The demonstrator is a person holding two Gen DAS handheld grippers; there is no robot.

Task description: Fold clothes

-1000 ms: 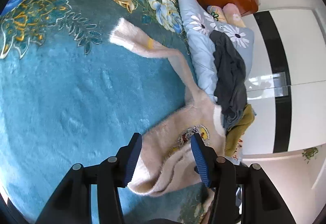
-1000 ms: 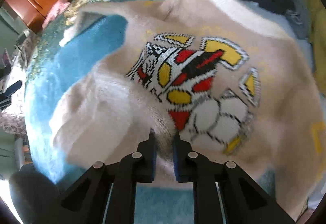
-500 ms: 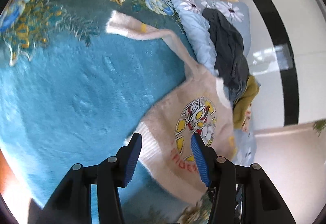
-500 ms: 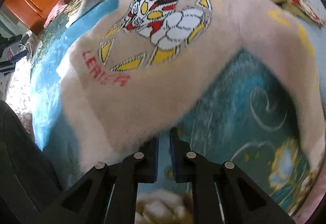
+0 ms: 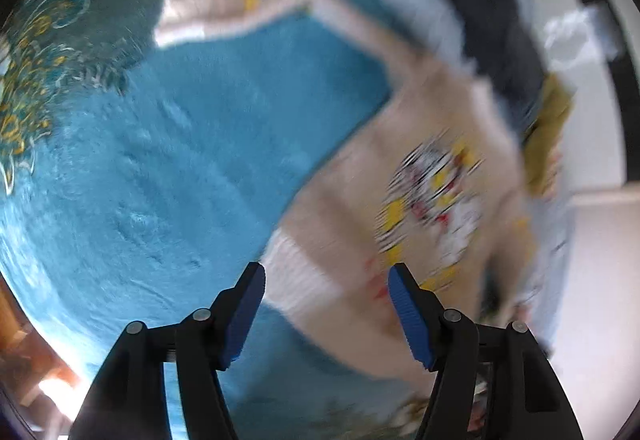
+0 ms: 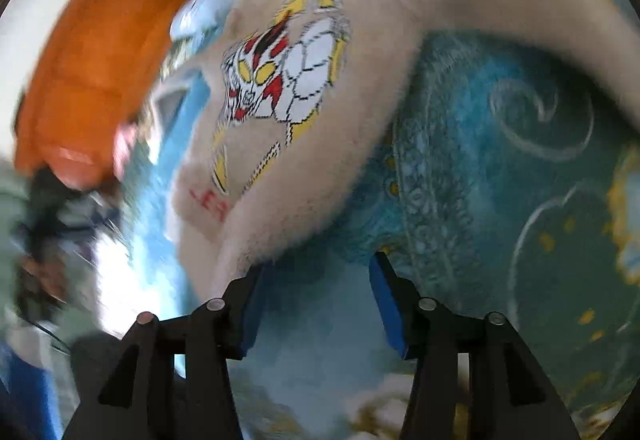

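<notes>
With both claws (image 5: 326,296) (image 6: 316,290) just opening and holding nothing, I am judging the sweater (image 6: 360,88) soft and limp, best pinched at its ribbed hem (image 5: 300,276).

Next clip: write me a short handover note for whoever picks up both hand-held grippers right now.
Left hand-held gripper: open, empty, over the sweater hem; jaws just widened.
Right hand-held gripper: open, jaws just opened, nothing between them; sweater's edge lies beside its left finger.
Sweater: spread print-up on the blue blanket, one sleeve stretched outward. More clothes are piled past its collar.
Done: laid out. Left: every fold.
</notes>
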